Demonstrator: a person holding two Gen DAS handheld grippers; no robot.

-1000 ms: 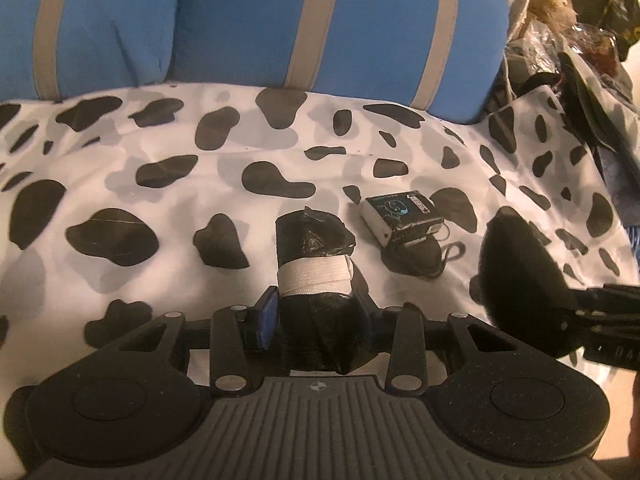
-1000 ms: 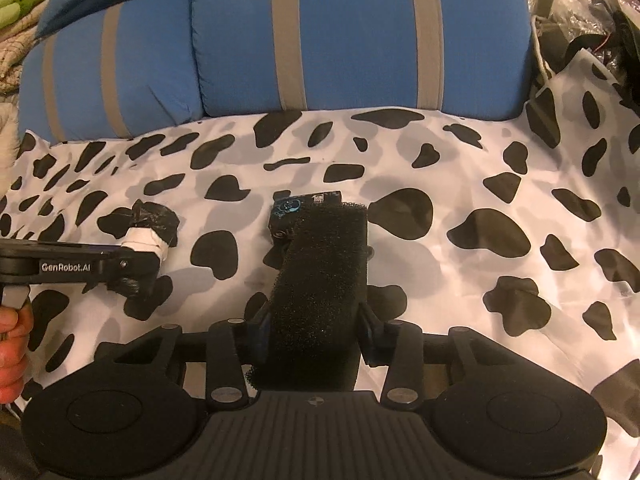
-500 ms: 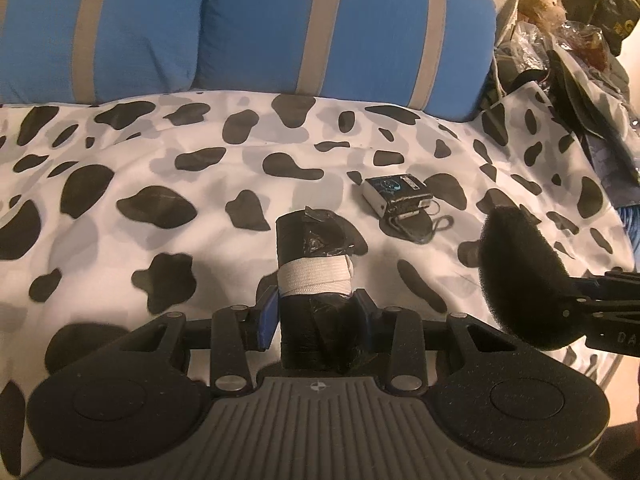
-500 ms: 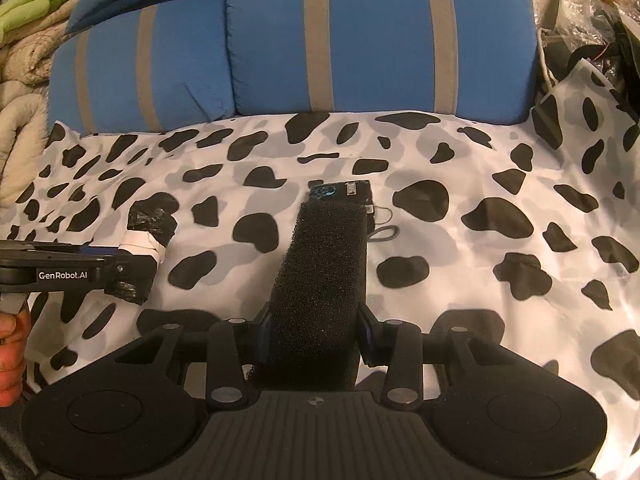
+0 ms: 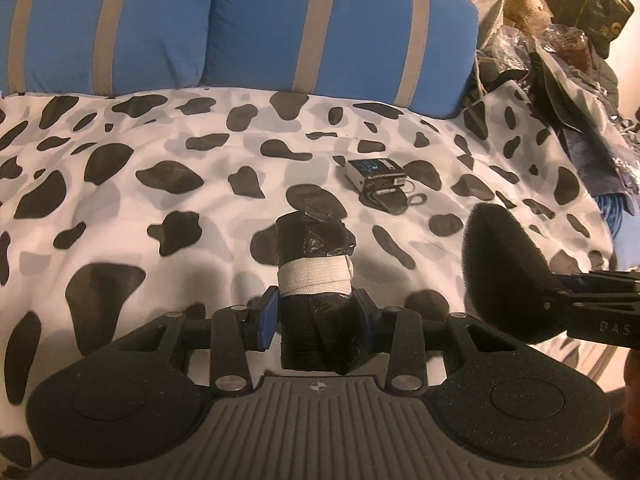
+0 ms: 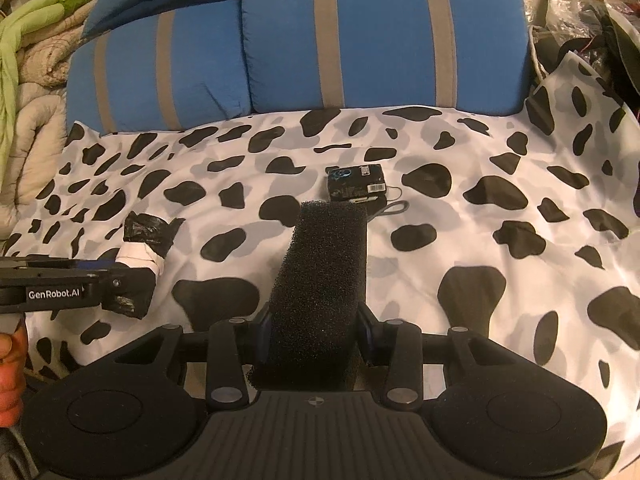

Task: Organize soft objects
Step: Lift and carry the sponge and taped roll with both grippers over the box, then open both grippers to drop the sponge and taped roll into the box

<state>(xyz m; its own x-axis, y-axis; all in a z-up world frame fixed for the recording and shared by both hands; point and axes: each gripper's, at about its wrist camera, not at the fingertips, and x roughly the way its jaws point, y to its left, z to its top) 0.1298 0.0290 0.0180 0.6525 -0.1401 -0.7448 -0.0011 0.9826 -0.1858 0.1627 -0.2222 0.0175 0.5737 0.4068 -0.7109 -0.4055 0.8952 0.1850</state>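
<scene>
Seen from the right wrist camera, going left to right: at nine o'clock the left gripper [image 6: 132, 280] reaches in from the frame's edge, a hand [image 6: 10, 368] below it at the lower left. Its jaws are clamped on a black wrapped bundle [image 6: 144, 240] bound with a white band; the bundle sticks out past the fingertips toward one o'clock, above the cow-print cover [image 6: 500, 280]. In the middle, the right gripper [image 6: 316, 324] grips a black foam block [image 6: 324, 280], which rises from between the jaws straight toward twelve o'clock. Just beyond the foam's far end, at about one o'clock from it, a small black box [image 6: 356, 182] with a cord lies on the cover. Two blue cushions [image 6: 380, 36] with grey stripes stand along the far edge.

From the left wrist camera, the bundle [image 5: 316, 276] sits centred between the left gripper's [image 5: 316, 316] jaws and points to twelve o'clock. The box [image 5: 376, 172] lies on the cover [image 5: 120, 208] at one o'clock from it, apart. At three o'clock the foam block [image 5: 504, 272] shows end-on, held by the right gripper [image 5: 560, 300] entering from the right edge.
</scene>
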